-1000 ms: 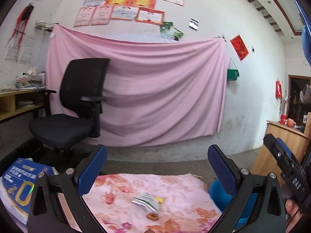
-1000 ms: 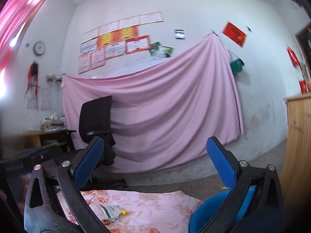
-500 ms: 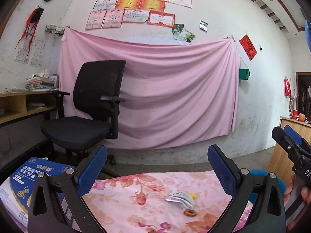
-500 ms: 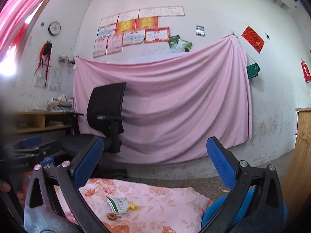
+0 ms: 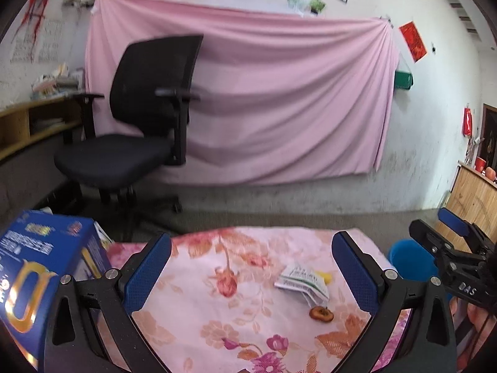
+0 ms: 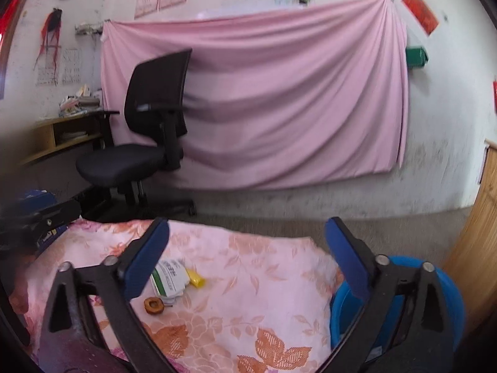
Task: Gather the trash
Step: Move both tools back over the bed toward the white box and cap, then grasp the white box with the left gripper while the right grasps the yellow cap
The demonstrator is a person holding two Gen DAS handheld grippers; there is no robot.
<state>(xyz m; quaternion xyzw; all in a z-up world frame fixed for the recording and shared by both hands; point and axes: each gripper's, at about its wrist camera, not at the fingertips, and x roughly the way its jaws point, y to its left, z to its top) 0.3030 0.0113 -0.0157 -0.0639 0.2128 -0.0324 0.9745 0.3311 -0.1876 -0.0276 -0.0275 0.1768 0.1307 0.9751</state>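
Wrapper: the white-and-green wrapper (image 5: 302, 282) lies crumpled on the floral cloth (image 5: 217, 310). In your left view it sits toward the right pad, ahead of the fingertips; in your right view (image 6: 169, 277) it lies just beside the left pad, partly hidden behind it.
Yellow scrap: a small yellow piece (image 6: 195, 279) touches the wrapper's far-right edge.
Brown ring: a small brown ring-shaped piece (image 5: 321, 313) lies on the cloth just in front of the wrapper, nearer to you; in the right view (image 6: 153, 305) it sits close to the left finger.
Left gripper: your left gripper (image 5: 252, 267) is spread wide with nothing between its pads, raised above the cloth, clear of the trash.
Right gripper: your right gripper (image 6: 247, 258) is likewise spread wide and empty; the trash lies at its left pad rather than centred in the gap.
Blue bin: a blue bin (image 6: 447, 292) stands off the right edge of the cloth, behind your right gripper's right finger; the left view shows it (image 5: 407, 259) past the cloth's right corner.
Blue box: a blue printed box (image 5: 40, 264) stands at the cloth's left side, beside your left gripper.
Background: a black office chair (image 5: 149, 118) stands before a pink sheet (image 5: 279, 108) hung on the wall.
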